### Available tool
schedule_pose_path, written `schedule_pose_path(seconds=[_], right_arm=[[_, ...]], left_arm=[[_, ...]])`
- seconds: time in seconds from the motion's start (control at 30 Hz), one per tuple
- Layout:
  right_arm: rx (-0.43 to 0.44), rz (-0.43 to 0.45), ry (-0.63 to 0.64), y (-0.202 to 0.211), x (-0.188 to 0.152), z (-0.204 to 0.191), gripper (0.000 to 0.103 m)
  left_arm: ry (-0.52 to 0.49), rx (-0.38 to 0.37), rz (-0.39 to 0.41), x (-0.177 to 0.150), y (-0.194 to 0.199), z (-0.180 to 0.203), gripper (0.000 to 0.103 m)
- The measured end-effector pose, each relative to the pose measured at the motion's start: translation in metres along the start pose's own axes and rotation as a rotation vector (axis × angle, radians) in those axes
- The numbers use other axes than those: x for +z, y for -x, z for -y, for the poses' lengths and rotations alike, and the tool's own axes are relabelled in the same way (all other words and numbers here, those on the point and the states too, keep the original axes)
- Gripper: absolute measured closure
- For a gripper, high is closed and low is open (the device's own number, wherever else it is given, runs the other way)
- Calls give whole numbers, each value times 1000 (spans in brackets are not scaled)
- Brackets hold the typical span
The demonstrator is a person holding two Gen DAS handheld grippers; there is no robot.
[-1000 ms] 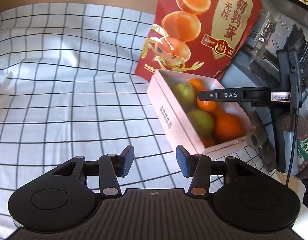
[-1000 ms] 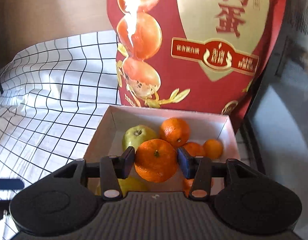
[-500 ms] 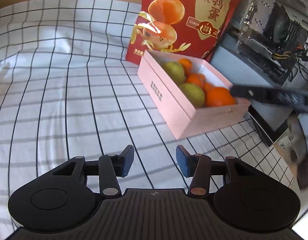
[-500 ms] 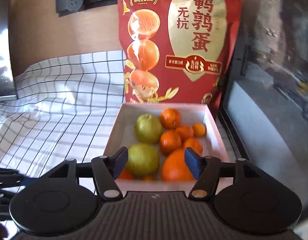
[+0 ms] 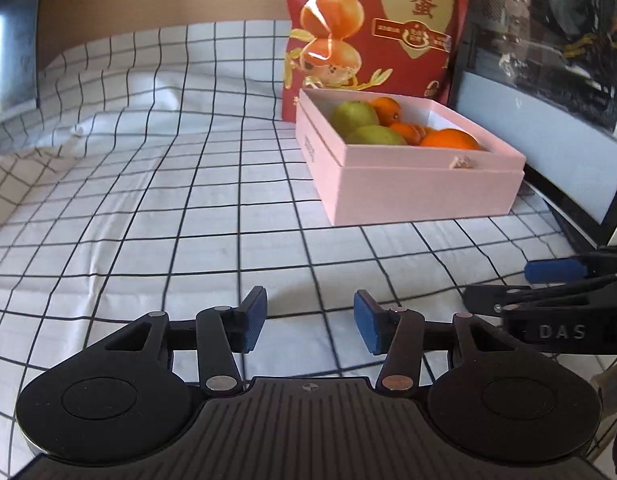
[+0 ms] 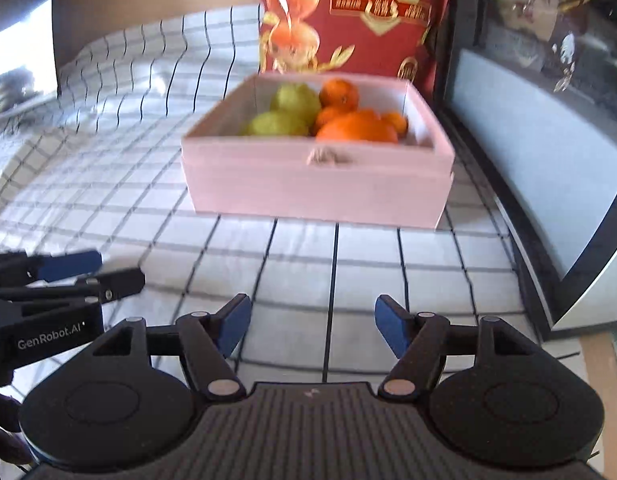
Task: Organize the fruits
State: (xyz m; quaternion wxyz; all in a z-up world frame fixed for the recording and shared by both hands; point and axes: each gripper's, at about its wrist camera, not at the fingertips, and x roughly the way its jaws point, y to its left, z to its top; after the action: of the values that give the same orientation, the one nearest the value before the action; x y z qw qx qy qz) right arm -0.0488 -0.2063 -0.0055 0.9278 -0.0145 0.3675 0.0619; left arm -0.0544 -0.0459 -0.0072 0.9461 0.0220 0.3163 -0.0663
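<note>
A pink box [image 5: 420,184] [image 6: 320,184] sits on the checked cloth and holds two green pears [image 5: 354,114] [image 6: 294,98] and several oranges [image 5: 448,140] [image 6: 354,128]. My left gripper [image 5: 310,322] is open and empty, low over the cloth, well in front and to the left of the box. My right gripper [image 6: 312,328] is open and empty, in front of the box. The right gripper also shows at the right edge of the left wrist view [image 5: 548,280], and the left gripper at the left edge of the right wrist view [image 6: 68,272].
A red snack bag [image 5: 372,28] [image 6: 348,16] stands right behind the box. A dark glass-fronted appliance [image 5: 548,120] [image 6: 548,140] lines the right side. The checked cloth [image 5: 148,200] spreads to the left, rumpled at its far left.
Both grippers have pulled back from the box and dropped lower. The right gripper let go of the large orange, which now lies in the box, and stands wide open.
</note>
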Motion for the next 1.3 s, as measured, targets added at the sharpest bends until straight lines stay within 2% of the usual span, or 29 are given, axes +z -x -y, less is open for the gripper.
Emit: schedule_pose_path(seconds=[0.1, 0.23, 0.33, 0.53, 1.3], right_arm=[[9, 27, 27, -4, -5, 1, 29], [24, 52, 19, -11, -7, 9, 14], [0, 48, 6, -12, -8, 11, 7], [-43, 62, -28, -8, -15, 15, 7], [-38, 65, -31, -6, -16, 16, 5]], left_arm=[[-31, 9, 1, -2, -1, 11, 50], [-5, 23, 4, -4, -1, 15, 50], [-13, 31, 8, -4, -1, 17, 49], [16, 40, 15, -5, 0, 16, 50], [12, 44, 15, -5, 0, 17, 49]])
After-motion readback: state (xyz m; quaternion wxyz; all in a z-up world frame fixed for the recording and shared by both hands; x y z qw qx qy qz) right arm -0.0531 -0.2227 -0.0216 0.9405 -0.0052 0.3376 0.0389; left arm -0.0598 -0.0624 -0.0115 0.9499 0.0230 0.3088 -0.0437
